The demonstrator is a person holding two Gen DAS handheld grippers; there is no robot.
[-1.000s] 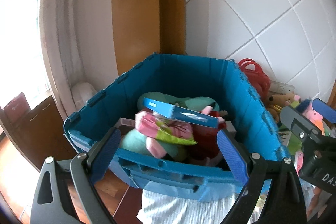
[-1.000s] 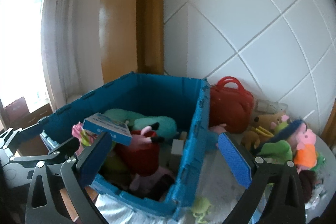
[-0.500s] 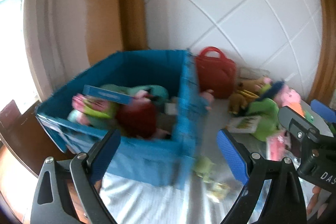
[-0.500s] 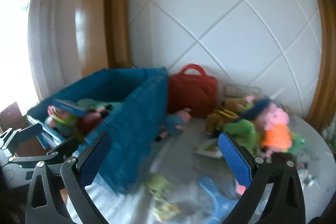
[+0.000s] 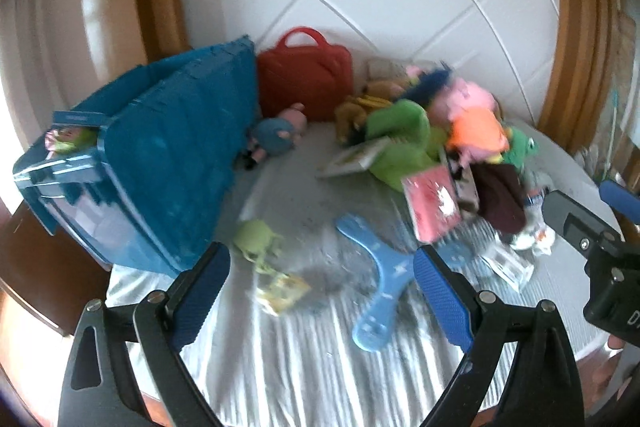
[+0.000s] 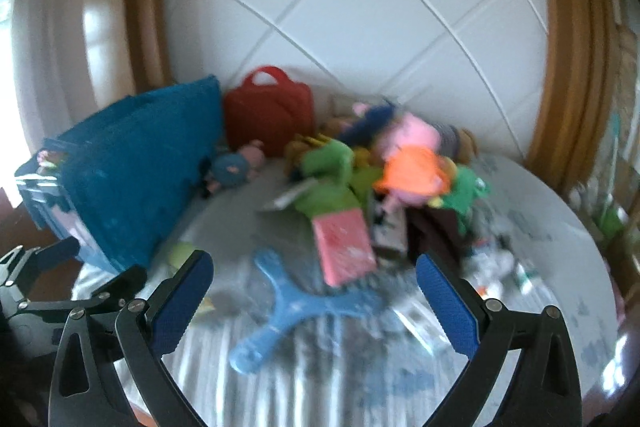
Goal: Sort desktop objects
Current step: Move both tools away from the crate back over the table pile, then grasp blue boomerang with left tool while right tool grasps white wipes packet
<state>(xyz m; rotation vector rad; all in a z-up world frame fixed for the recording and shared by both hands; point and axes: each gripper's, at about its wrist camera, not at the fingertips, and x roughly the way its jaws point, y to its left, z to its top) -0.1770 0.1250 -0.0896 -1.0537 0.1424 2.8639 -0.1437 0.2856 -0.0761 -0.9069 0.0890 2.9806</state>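
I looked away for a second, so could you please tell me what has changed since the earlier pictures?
Both hand-held grippers, left and right, swung away from the blue bin toward the toy pile and the blue boomerang on the table. Nothing was grasped or released. Both stay open and empty, and the bin's contents look unchanged.

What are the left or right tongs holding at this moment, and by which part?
Nothing. The left tongs and right tongs are both open and empty, above the table; the blue three-armed toy lies untouched.
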